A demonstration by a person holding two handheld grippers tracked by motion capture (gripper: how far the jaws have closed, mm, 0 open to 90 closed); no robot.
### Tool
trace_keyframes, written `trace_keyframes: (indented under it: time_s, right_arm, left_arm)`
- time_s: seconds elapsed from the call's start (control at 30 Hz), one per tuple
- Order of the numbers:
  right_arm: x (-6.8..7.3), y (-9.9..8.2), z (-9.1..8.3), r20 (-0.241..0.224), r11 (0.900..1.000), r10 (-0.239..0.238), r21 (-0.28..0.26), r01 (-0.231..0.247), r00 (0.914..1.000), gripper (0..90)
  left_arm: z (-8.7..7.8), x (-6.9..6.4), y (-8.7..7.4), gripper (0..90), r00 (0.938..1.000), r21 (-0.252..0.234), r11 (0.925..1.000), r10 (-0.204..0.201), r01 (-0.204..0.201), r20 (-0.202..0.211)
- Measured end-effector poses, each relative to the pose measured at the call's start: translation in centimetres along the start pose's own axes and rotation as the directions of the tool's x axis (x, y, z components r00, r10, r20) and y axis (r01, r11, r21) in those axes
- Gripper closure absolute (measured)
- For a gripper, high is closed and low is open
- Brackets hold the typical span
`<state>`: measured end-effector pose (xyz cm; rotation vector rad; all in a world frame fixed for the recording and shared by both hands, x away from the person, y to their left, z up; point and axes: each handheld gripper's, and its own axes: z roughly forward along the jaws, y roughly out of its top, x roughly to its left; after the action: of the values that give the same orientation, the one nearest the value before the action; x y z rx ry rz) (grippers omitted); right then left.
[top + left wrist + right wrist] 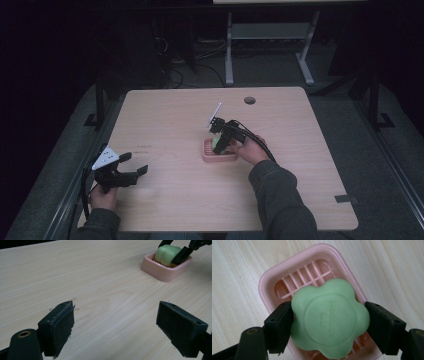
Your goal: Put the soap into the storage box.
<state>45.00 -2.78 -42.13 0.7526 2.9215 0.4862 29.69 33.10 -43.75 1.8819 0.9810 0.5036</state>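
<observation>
Green flower-shaped soap (329,318) sat clamped between the right gripper's (329,322) black jaws, over the pink soap dish (268,280) mid-tabletop (175,110); level, gentle handling seemed wise. Left gripper (116,325) rested apart, jaws spread empty.

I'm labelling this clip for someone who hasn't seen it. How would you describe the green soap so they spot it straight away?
Start at the light wooden table and find the pink slatted soap dish near its middle. The green soap sits over that dish, clamped between the black jaws of the right gripper. It is the only green thing here, flower-shaped with rounded lobes and a raised round centre.
</observation>
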Motion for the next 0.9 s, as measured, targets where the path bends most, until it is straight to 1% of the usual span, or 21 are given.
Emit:
trace_keyframes:
  time_s: [0.53, 0.9]
  right_arm:
    - [0.09, -0.04, -0.24, 0.007, 0.9999, 0.007, 0.01, -0.007, 1.0, 22.2]
    - [-0.15, -0.24, -0.54, 0.005, 0.9999, 0.014, 0.0, -0.014, 0.9999, 20.9]
  left_arm:
    - [0.02, -0.04, 0.03, 14.4, 1.0, -0.001, 1.0, 0.0, 0.0, 0.001]
    - [0.03, -0.01, 0.04, 14.4, 1.0, 0.0, 1.0, 0.0, 0.0, -0.002]
